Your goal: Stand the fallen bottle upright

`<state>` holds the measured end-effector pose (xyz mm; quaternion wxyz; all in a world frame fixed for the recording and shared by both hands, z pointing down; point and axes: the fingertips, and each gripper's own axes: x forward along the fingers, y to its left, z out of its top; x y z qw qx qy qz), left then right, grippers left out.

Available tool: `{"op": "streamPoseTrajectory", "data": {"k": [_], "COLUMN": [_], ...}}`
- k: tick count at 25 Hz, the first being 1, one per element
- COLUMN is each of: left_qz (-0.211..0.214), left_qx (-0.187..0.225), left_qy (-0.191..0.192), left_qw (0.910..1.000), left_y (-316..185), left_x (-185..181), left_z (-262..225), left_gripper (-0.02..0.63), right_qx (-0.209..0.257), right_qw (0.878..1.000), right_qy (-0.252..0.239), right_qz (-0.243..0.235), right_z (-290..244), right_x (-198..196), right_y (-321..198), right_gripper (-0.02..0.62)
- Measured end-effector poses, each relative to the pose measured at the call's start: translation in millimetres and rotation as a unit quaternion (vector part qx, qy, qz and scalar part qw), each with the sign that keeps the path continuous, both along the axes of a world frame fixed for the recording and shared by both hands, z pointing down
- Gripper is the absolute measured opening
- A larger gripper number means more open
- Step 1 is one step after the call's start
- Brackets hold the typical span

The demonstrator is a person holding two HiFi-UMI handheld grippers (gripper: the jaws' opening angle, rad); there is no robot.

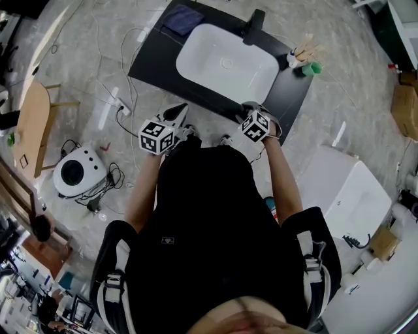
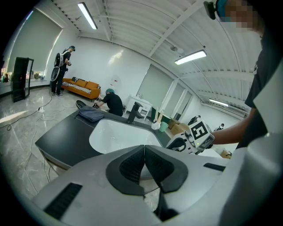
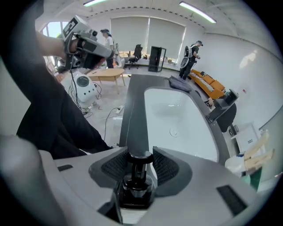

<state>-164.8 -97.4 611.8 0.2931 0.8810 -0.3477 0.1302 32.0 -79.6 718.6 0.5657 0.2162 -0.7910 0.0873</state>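
Black and glossy, the bottle is seen between the fingers of the right gripper. Its round cap sits out by the fingertips and its wider body lies back toward the palm. The ribbed pads are pressed against the cap from both sides, so the bottle is clamped while the fingers are kept wide. Whether the bottle touches anything below cannot be told.

Beyond those fingertips the white basin is sunk into the dark counter; only a drain is seen in it. Past the basin's far rim a black faucet is mounted, and a dark cloth is laid at the far left corner. To the far right of the fingers a white cup is stood with pale sticks in it, just beside a green cup (its contents cannot be made out).

The counter's near edge is met just ahead of both grippers, with a narrow dark strip left bare between that edge and the basin.

The fingers of the left gripper are brought together tip to tip, and nothing is held between them.
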Motion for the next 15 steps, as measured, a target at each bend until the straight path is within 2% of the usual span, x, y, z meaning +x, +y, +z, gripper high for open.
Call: {"op": "streamPoseTrajectory", "data": {"k": [6, 15], "left_qz": [0.006, 0.006], "left_qx": [0.002, 0.005], "left_qy": [0.003, 0.003], "left_qw": [1.0, 1.0], "left_y": [8, 22], "left_x": [20, 46], "left_z": [-5, -10], "left_gripper": [0.015, 0.015], "right_qx": [0.029, 0.053], "right_qw": [0.999, 0.996], "right_qy": [-0.037, -0.066], "right_qz": [0.02, 0.022], "right_z": [-19, -35], "right_x": [11, 28], "right_y": [2, 12], "right_gripper": [0.227, 0.227]}}
